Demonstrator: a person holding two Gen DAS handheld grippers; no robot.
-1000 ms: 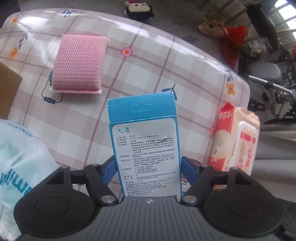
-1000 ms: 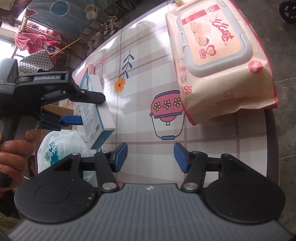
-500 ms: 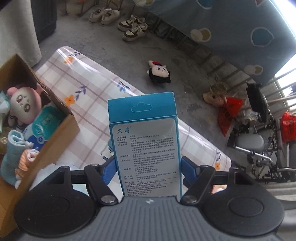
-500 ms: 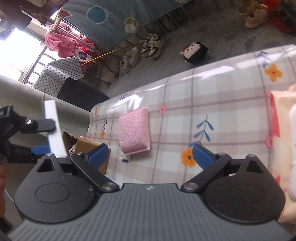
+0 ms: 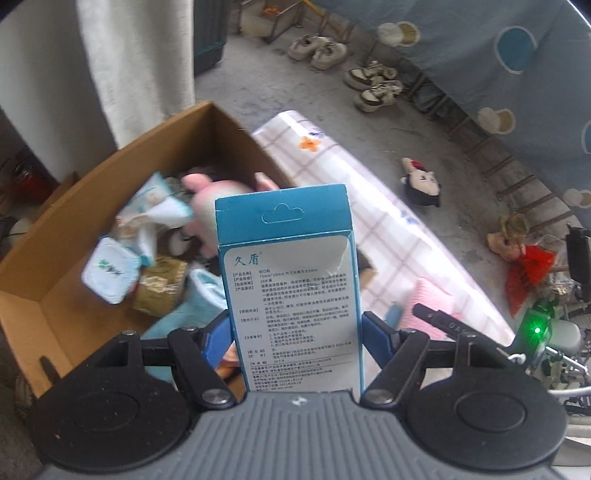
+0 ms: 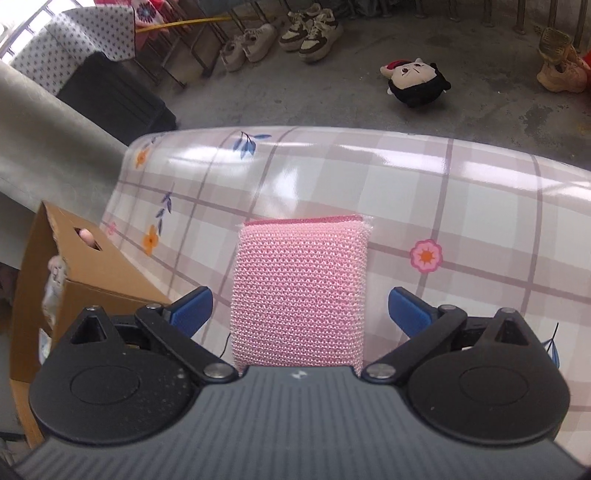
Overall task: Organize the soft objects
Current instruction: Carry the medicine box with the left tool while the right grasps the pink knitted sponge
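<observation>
standing upright between the blue pads of the left gripper [image 5: 295,341] is a blue and white carton [image 5: 291,291], its printed back panel facing the camera and its hang-tab end pointing away; both pads press on its narrow sides, so the claw is clamped on it. the carton hangs above the near corner of an open cardboard box [image 5: 70,229], which sits at the end of the table. inside the box lie a pink plush toy [image 5: 212,195], a small white packet with green print [image 5: 110,271], a crumpled white and blue wrapper [image 5: 155,206], a gold-patterned pack [image 5: 160,290] and a pale blue cloth [image 5: 201,295], all blurred.

in the right wrist view a pink mesh sponge [image 6: 301,291] lies flat on the checked tablecloth [image 6: 461,206], directly between the fingers of the right gripper [image 6: 300,306]. those jaws stand wide apart, each pad clear of the sponge's long edges, nothing gripped. whether the fingertips touch the cloth cannot be told. the cardboard box shows here at the left edge of the table, just beside the sponge's corner of the cloth, with a hand-hole in its side.

beyond the table, on the grey concrete floor, a black-haired plush doll [image 6: 417,83] lies on its side, and pairs of sneakers [image 6: 310,33] stand in a row along the far wall.
</observation>
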